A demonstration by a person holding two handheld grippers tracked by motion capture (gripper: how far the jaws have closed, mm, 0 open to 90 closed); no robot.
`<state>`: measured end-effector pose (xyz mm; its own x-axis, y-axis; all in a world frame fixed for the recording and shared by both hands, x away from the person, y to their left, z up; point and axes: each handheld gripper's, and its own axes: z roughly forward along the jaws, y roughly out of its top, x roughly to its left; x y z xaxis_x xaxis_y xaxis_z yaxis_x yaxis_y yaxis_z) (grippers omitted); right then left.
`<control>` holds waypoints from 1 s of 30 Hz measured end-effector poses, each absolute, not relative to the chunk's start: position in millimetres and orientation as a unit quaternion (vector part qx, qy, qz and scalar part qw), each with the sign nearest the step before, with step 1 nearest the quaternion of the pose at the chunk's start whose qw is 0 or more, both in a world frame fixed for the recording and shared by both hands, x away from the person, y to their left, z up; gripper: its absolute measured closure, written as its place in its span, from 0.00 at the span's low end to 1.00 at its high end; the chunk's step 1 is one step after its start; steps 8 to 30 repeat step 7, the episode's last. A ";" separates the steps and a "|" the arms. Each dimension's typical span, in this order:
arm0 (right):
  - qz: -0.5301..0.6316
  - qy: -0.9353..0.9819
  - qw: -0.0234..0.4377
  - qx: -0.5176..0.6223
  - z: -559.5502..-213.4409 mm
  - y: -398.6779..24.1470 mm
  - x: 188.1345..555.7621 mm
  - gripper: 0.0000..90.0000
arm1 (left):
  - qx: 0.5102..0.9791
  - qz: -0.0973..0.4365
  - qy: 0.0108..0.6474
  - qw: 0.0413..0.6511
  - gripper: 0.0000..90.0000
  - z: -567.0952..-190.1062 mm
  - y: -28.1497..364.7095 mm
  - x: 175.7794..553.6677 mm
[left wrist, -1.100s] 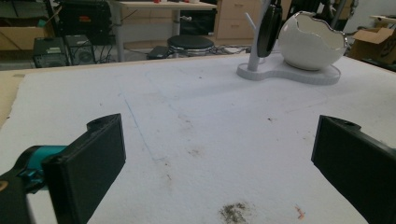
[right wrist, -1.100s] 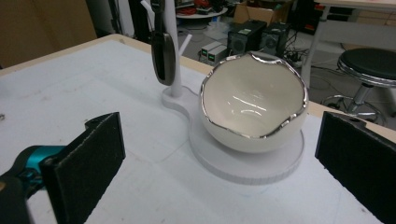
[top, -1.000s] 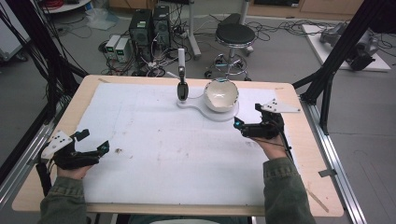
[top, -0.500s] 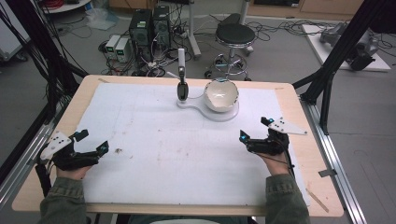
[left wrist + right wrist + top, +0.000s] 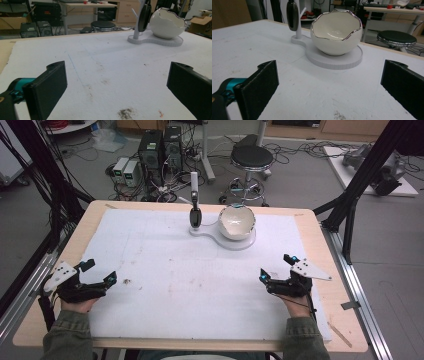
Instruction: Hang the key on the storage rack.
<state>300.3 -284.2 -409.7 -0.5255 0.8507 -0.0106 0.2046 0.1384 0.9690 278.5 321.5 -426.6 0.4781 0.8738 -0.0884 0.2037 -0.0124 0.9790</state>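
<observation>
White foam sheet covers the wooden surface; stains and a faint blue line show on it in the left gripper view.

Near edge, 7 o'clock: left gripper held in the person's left hand, resting low on the sheet. Jaws wide apart, nothing between them; the left gripper view confirms bare sheet in the gap, with a dark smudge just ahead.

Near edge, 4 o'clock: right gripper held in the right hand, grey three-cornered plate on top. Jaws likewise spread, holding nothing.

Far side, 12 to 1 o'clock: white base plate lying flat on the sheet, well apart from both grippers. On it sits an eggshell-shaped bowl, cream inside, jagged silver rim, upright. At the bowl's 9 o'clock a thin white post rises from the same base, with a dark oval piece hanging against it.

Beyond the surface: black stool, computer boxes, cables on the floor.
</observation>
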 end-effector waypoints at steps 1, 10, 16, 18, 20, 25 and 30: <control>0.534 0.691 0.302 0.382 -409.7 -284.2 300.1 0.01 | 0.647 0.296 0.417 0.567 0.04 -426.8 321.4 278.9; 0.540 0.683 0.301 0.388 -408.5 -286.2 299.5 0.01 | 0.651 0.293 0.414 0.564 0.04 -427.7 319.5 280.4; 0.540 0.683 0.301 0.388 -408.5 -286.2 299.5 0.01 | 0.651 0.293 0.414 0.564 0.04 -427.7 319.5 280.4; 0.540 0.683 0.301 0.388 -408.5 -286.2 299.5 0.01 | 0.651 0.293 0.414 0.564 0.04 -427.7 319.5 280.4; 0.540 0.683 0.301 0.388 -408.5 -286.2 299.5 0.01 | 0.651 0.293 0.414 0.564 0.04 -427.7 319.5 280.4; 0.540 0.683 0.301 0.388 -408.5 -286.2 299.5 0.01 | 0.651 0.293 0.414 0.564 0.04 -427.7 319.5 280.4; 0.540 0.683 0.301 0.388 -408.5 -286.2 299.5 0.01 | 0.651 0.293 0.414 0.564 0.04 -427.7 319.5 280.4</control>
